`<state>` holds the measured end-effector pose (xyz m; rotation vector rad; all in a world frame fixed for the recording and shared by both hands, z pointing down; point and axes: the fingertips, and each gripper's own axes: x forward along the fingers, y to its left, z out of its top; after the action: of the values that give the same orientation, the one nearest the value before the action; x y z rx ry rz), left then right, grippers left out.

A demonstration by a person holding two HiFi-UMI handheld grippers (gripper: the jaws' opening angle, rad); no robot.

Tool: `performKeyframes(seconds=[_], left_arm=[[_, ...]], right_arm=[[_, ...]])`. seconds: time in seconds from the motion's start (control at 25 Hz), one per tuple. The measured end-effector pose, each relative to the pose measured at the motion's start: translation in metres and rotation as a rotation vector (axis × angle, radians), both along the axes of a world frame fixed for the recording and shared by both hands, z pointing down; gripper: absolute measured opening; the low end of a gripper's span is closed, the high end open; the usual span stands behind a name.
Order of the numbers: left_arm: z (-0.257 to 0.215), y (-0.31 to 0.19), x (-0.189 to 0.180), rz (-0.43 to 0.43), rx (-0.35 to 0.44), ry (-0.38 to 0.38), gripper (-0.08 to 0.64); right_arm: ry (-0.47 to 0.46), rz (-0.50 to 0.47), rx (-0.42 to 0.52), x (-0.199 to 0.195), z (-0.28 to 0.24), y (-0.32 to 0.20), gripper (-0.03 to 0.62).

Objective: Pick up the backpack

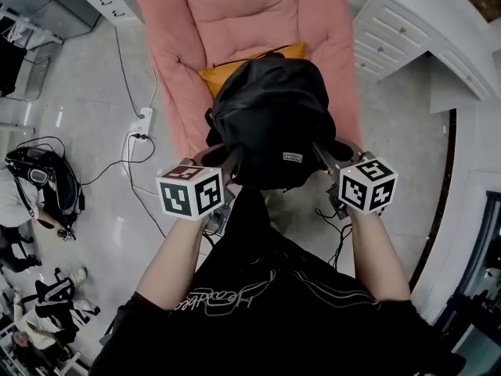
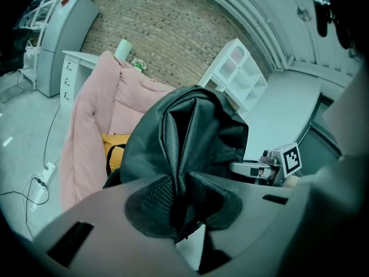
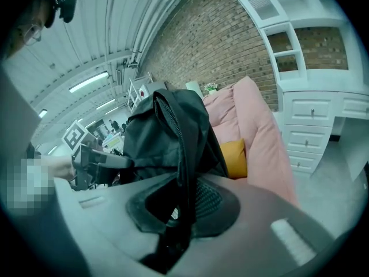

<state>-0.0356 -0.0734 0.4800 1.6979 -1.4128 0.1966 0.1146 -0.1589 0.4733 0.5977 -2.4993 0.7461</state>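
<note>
Now backpack (image 1: 270, 108) hangs above pink armchair (image 1: 235, 14), pale floor (image 1: 86, 108).

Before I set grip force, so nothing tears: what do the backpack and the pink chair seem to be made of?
Backpack: black woven synthetic, probably nylon or polyester. It has a slight sheen, a fine weave and soft creased folds.
Chair: pink padded upholstery, matte, with stitched quilting. It could be fabric or faux suede; I cannot tell which.
</note>
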Motion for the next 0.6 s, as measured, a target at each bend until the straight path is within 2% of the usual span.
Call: performKeyframes(seconds=[0.32,0.6], left_arm=[[-0.046,0.038,0.031,0.029,0.045,-0.014,0.066],[-0.105,0.077,0.055,0.041,0.124,-0.056,0.064]], right_arm=[[-0.027,-0.021,0.044,0.032,-0.051,0.040,0.046],[-0.070,-0.042,0.069,0.056,-0.105,0.079,0.046]])
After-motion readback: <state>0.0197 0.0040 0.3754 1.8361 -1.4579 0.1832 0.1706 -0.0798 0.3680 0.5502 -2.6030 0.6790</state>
